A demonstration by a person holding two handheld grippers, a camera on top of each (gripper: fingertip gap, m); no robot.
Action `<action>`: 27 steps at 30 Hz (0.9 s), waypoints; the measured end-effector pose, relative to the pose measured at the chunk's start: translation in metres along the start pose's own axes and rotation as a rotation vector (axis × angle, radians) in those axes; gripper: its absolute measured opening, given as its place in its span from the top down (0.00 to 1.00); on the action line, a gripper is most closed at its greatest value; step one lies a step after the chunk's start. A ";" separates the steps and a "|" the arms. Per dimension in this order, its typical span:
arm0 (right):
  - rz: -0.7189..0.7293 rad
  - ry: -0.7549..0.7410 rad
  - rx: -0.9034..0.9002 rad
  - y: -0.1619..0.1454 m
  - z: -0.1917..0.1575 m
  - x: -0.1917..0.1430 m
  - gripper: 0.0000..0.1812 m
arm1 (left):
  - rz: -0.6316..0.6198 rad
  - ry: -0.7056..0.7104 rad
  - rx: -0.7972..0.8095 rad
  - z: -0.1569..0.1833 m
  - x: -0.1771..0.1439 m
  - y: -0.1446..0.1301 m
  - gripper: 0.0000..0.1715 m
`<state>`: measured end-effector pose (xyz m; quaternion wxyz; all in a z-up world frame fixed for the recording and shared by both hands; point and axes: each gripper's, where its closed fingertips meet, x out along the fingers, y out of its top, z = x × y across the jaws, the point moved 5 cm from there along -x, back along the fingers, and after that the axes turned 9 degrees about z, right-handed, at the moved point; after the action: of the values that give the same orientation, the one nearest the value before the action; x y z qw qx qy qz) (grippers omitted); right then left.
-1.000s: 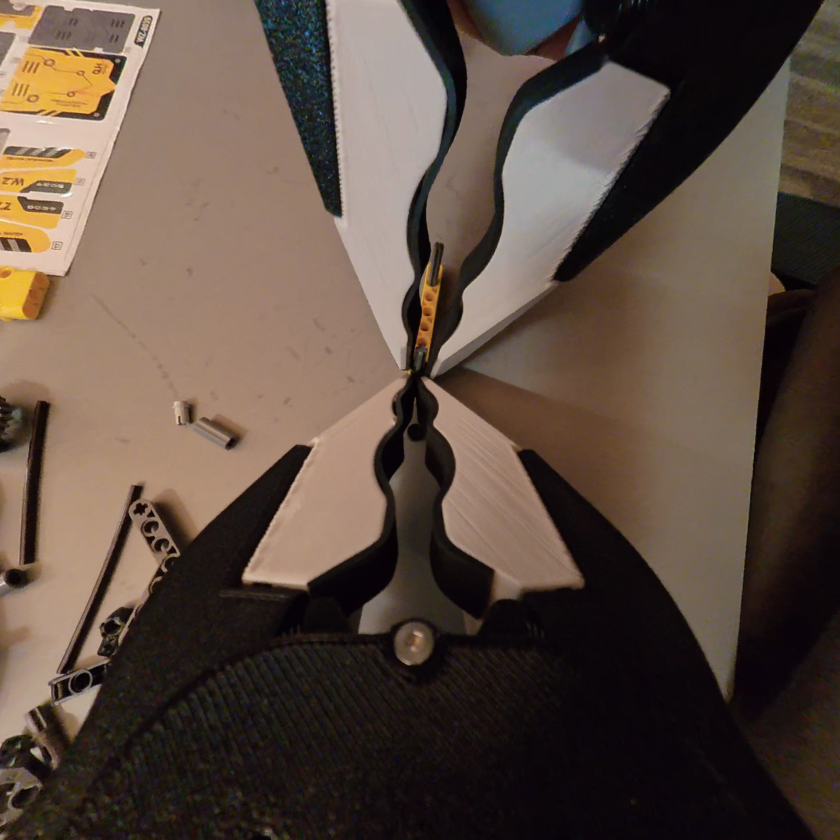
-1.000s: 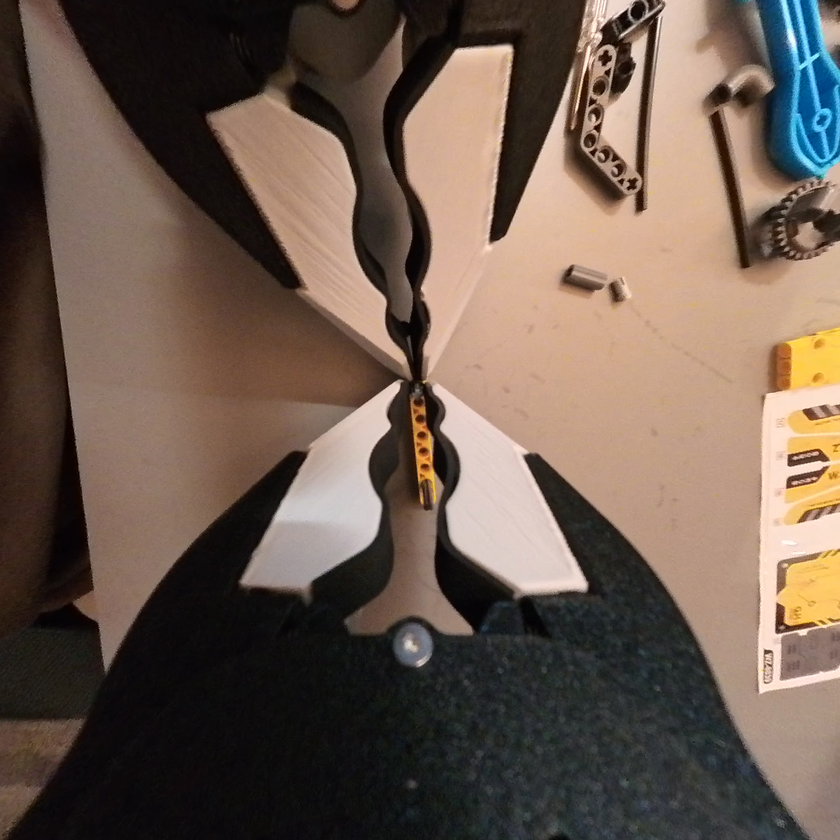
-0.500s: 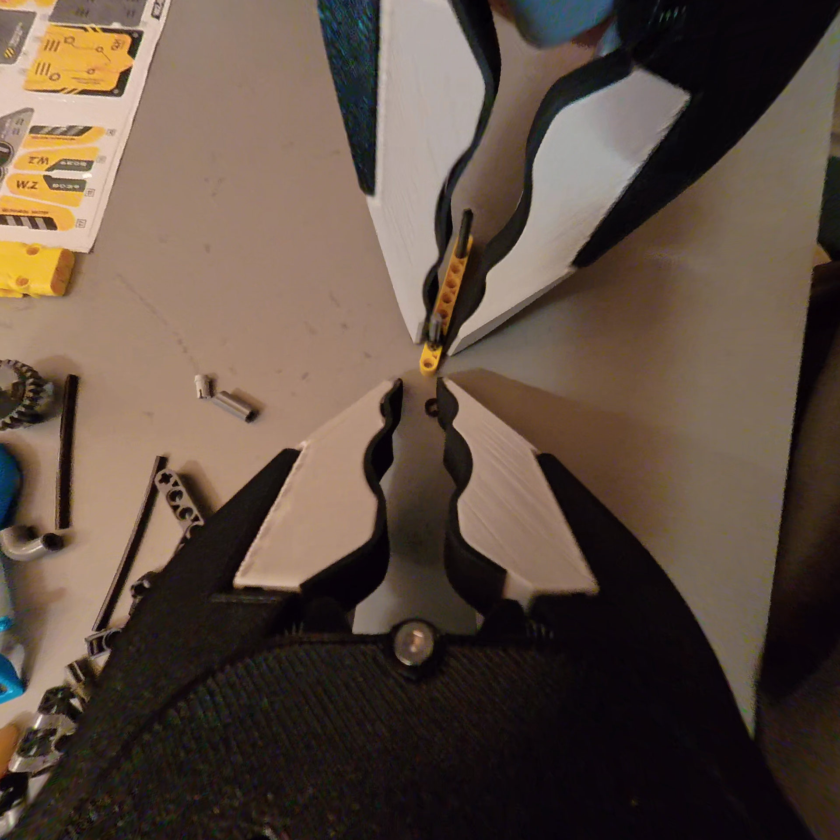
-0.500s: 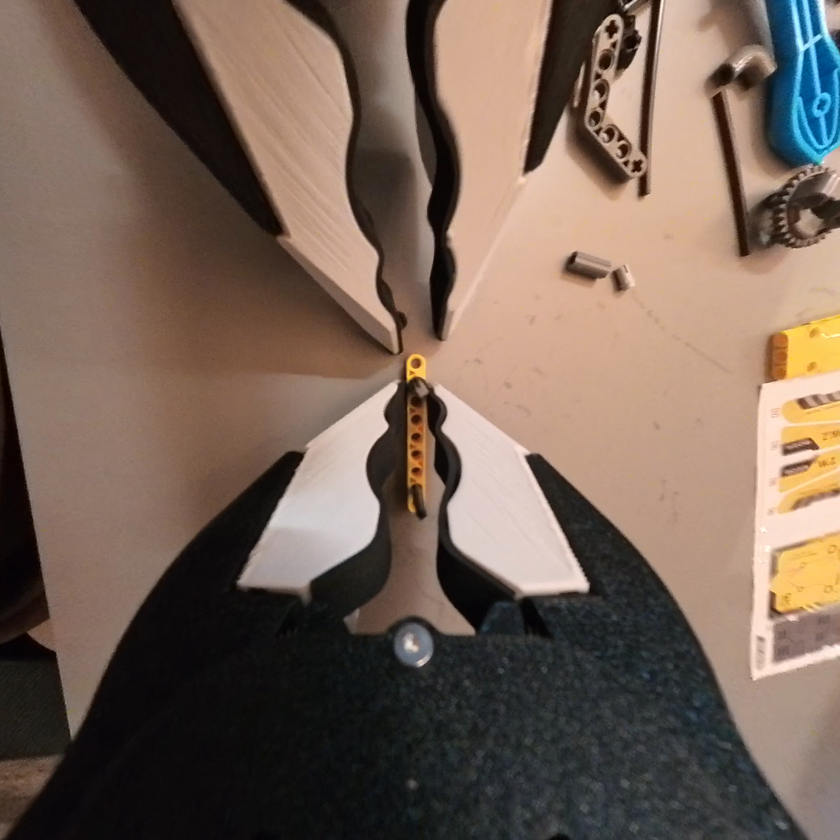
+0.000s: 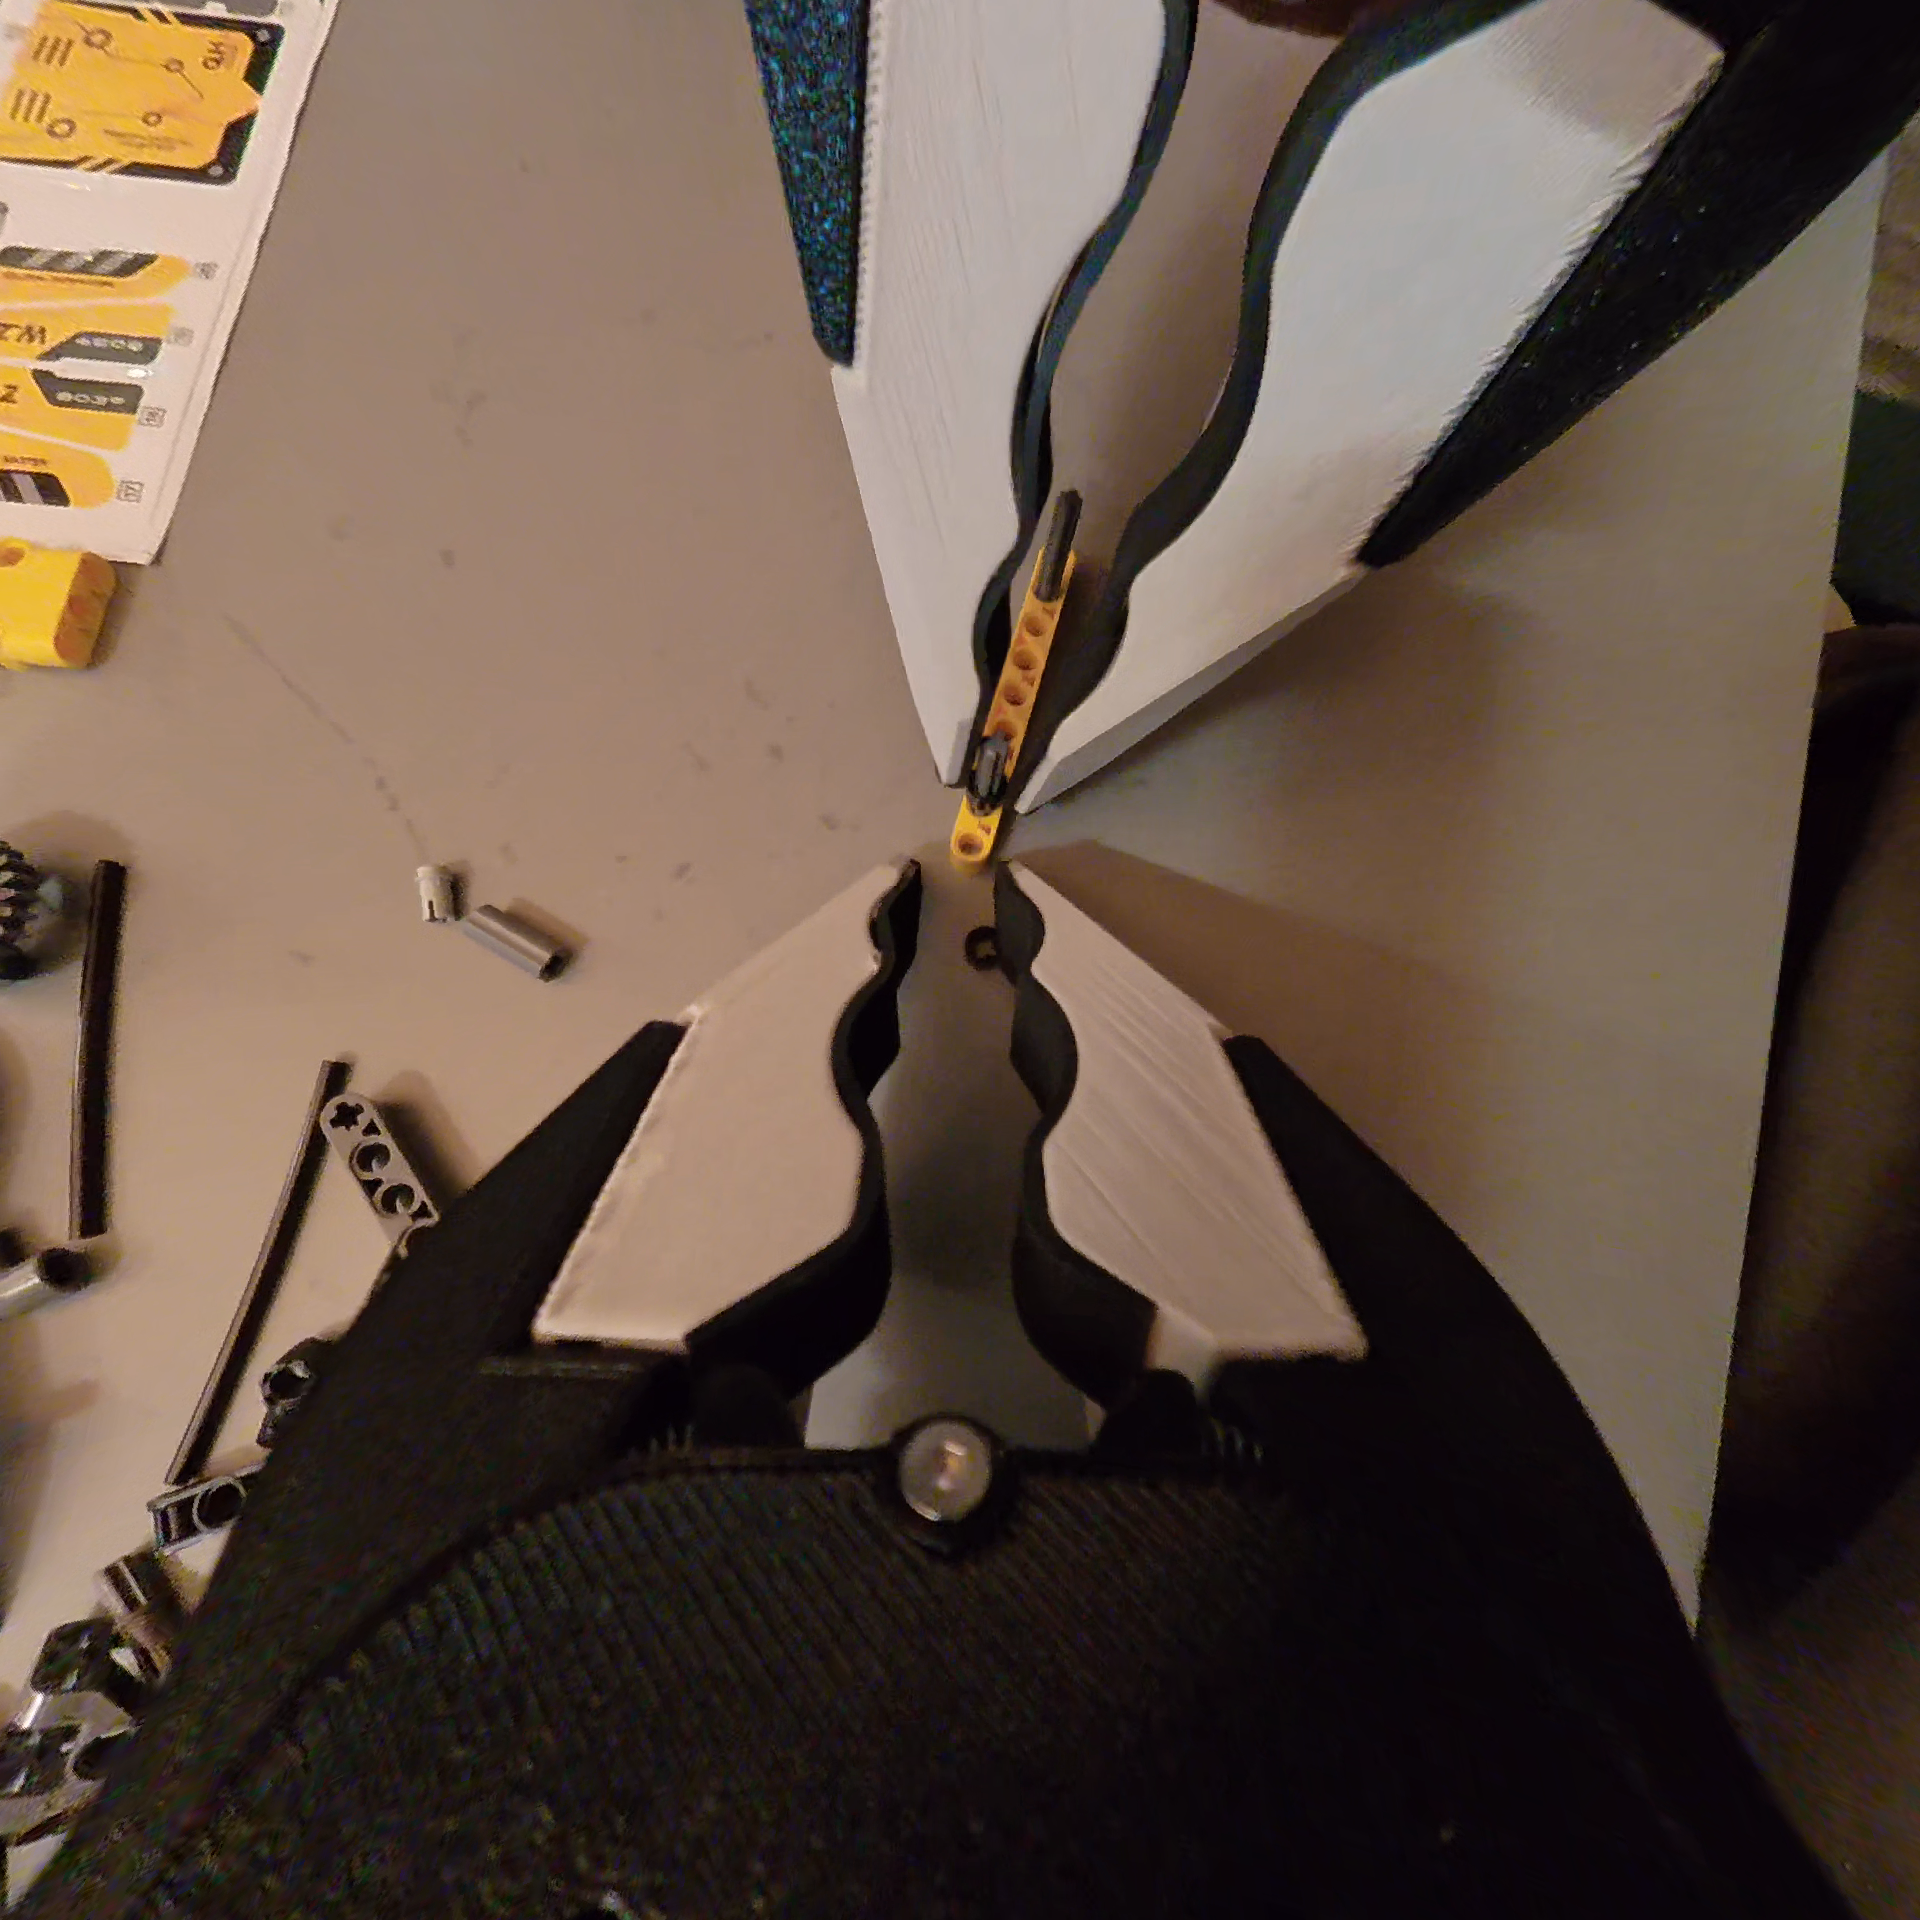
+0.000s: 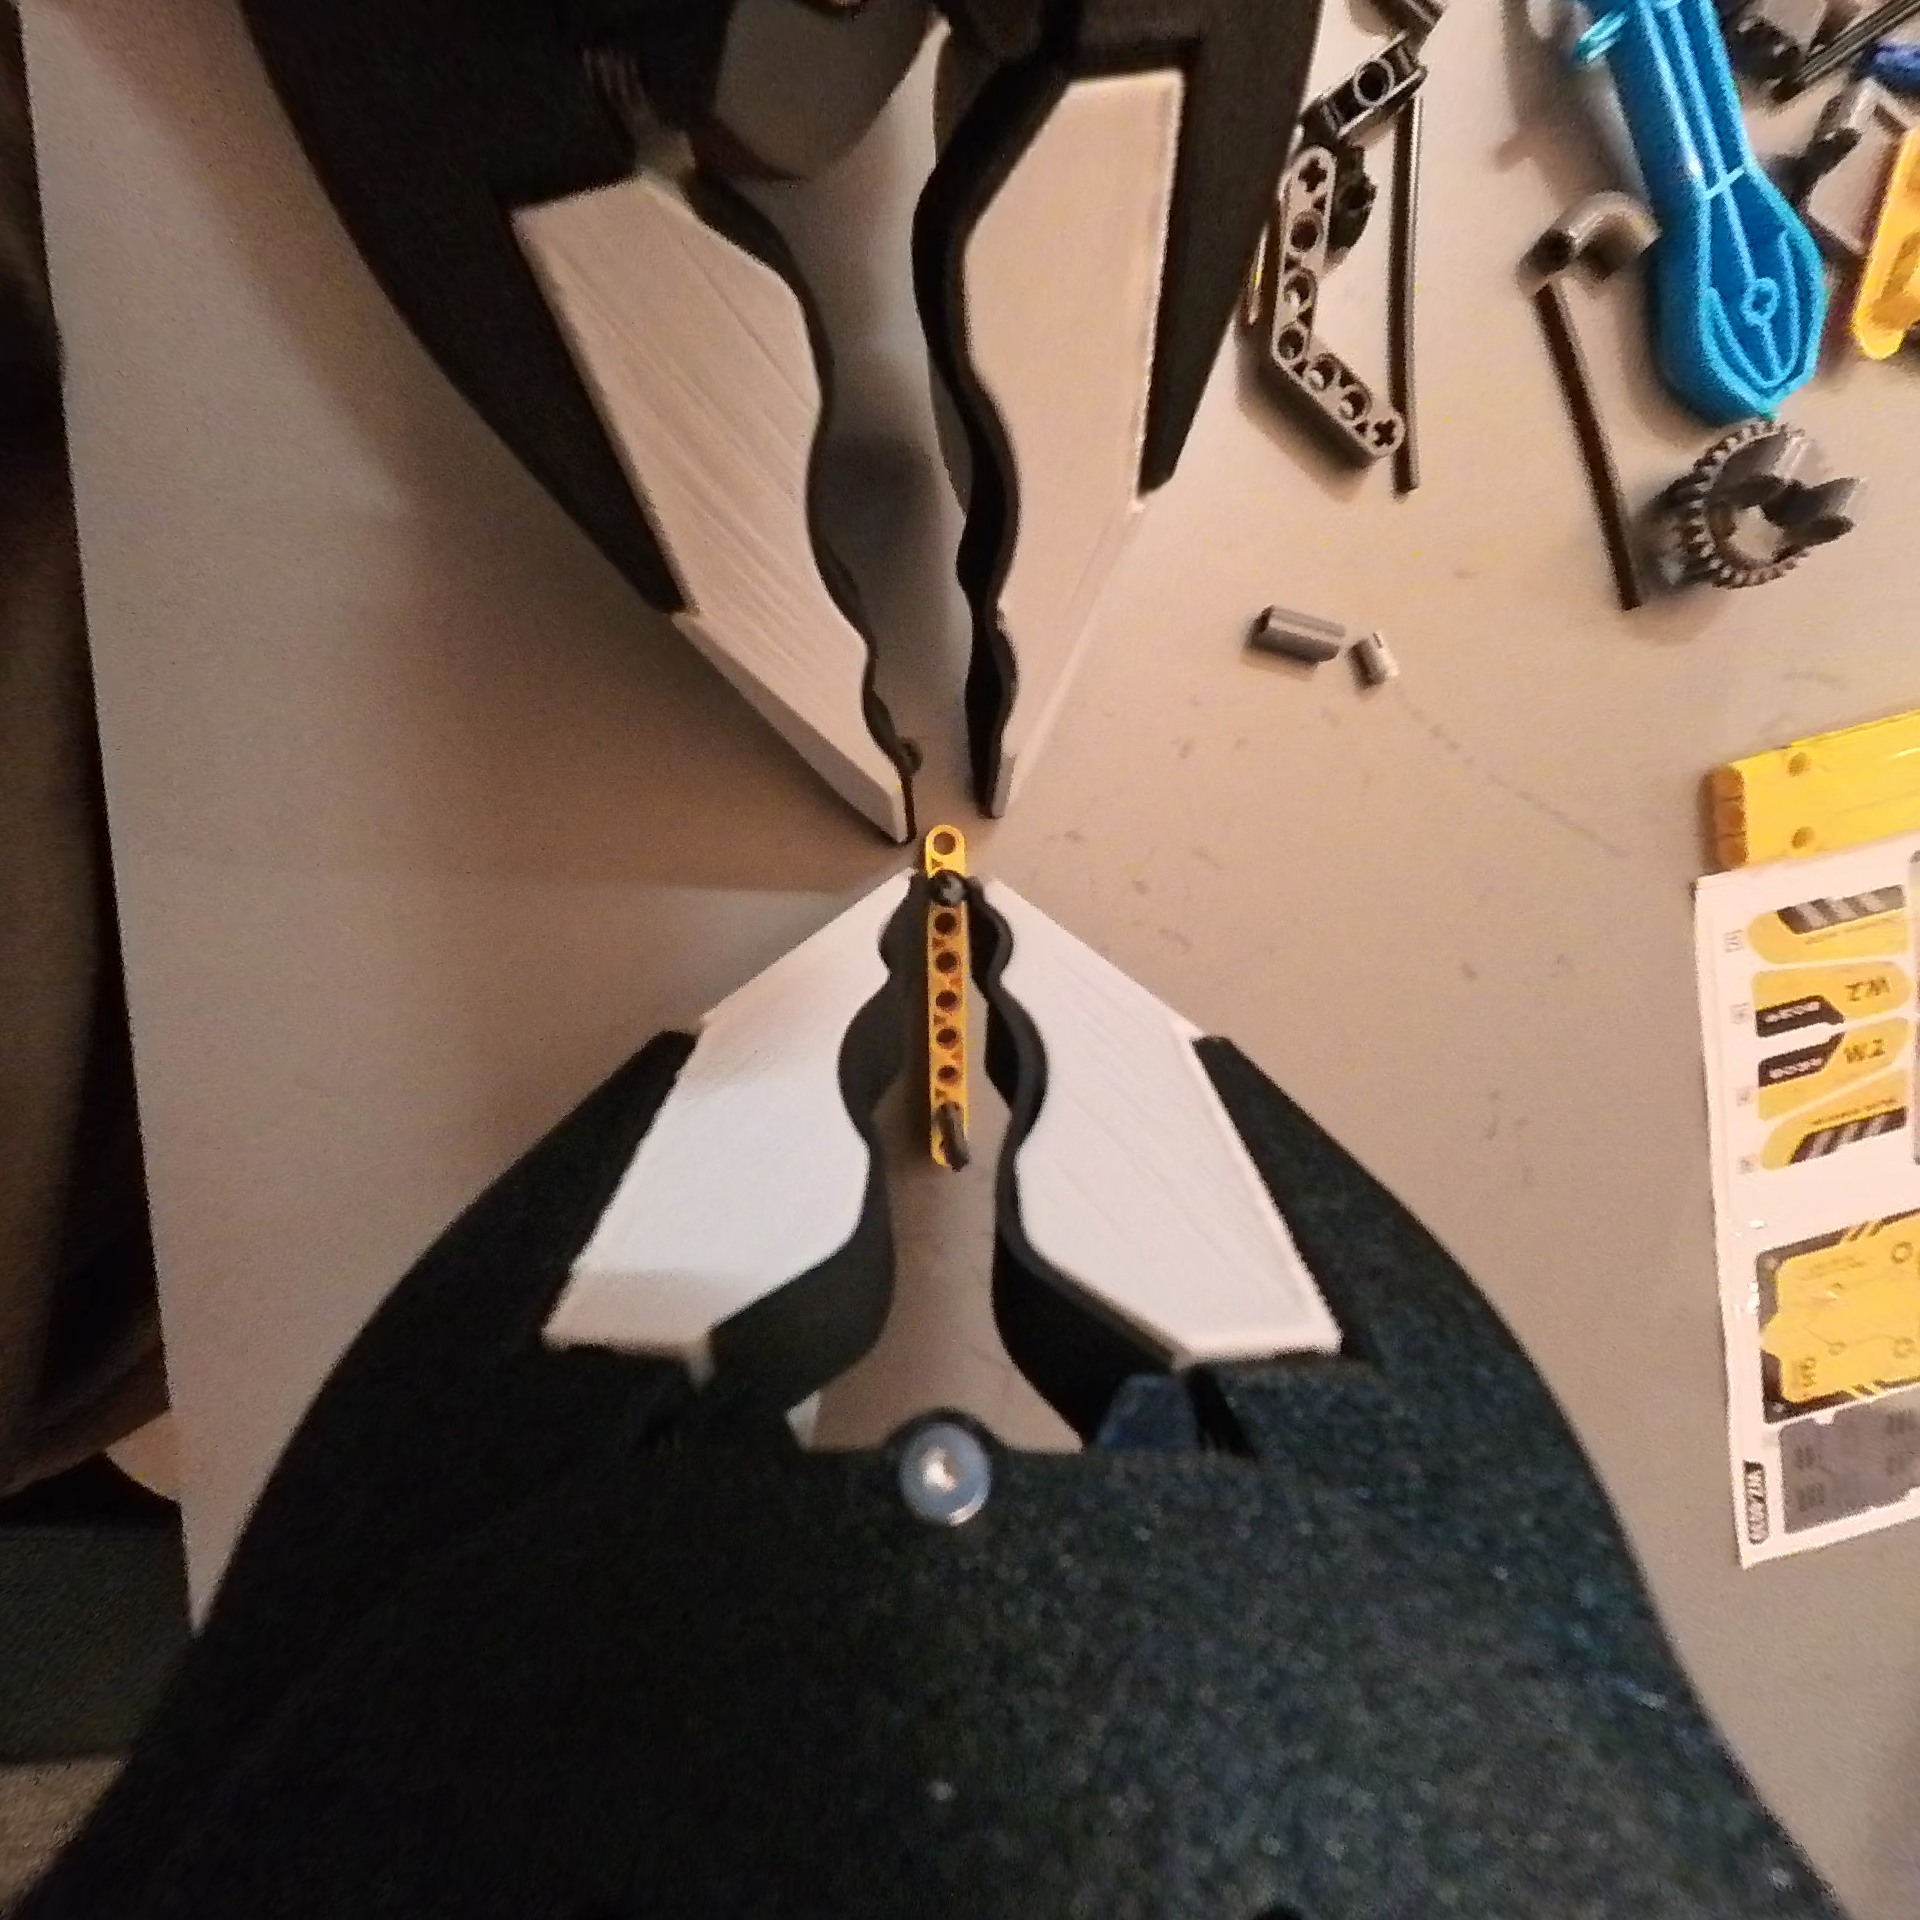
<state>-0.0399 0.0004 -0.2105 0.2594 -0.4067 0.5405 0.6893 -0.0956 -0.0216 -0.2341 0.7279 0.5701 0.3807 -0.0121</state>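
right wrist view shows a thin yellow beam [image 6: 947,1003] with a row of holes pinched between the tips of the right gripper [image 6: 943,883], its far end poking just past the fingertips, a small black pin [image 6: 948,890] set in it near that end and another dark pin [image 6: 951,1141] at its near end. the beam lies along the fingers, above the grey table [image 6: 416,520]. directly opposite, tip to tip, the left gripper [image 6: 940,805] stands narrowly parted, holding nothing, its tips just beside the beam's free end. in the left wrist view the left gripper [image 5: 956,883] shows the same small gap, with a tiny black ring [image 5: 979,943] against its right finger. farther out on the table lie a grey sleeve [image 5: 514,942] and a small pale grey stub [image 5: 436,894] side by side, a grey angled beam [image 6: 1325,301], a black axle [image 5: 91,1044], a dark gear [image 6: 1745,514], a blue tool [image 6: 1714,208], a yellow block [image 5: 52,608] and a sticker sheet [image 6: 1818,1164].
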 end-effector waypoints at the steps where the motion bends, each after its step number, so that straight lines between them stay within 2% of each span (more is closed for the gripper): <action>1: -0.002 0.001 -0.003 0.000 0.000 0.000 0.96 | -0.001 0.002 -0.001 0.000 0.000 0.000 0.93; 14: -0.019 0.064 0.050 -0.002 0.002 0.003 0.97 | -0.003 -0.007 -0.010 0.000 0.000 0.000 0.94; 24: -0.042 0.028 0.036 -0.002 0.000 0.005 0.97 | -0.003 -0.007 -0.010 -0.001 0.000 0.000 0.95; 27: -0.043 -0.022 -0.015 -0.001 -0.001 0.004 0.96 | -0.002 -0.005 -0.008 -0.001 0.000 0.000 0.95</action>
<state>-0.0406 -0.0010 -0.2149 0.2770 -0.4128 0.5235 0.6920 -0.0958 -0.0210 -0.2345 0.7309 0.5670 0.3796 -0.0127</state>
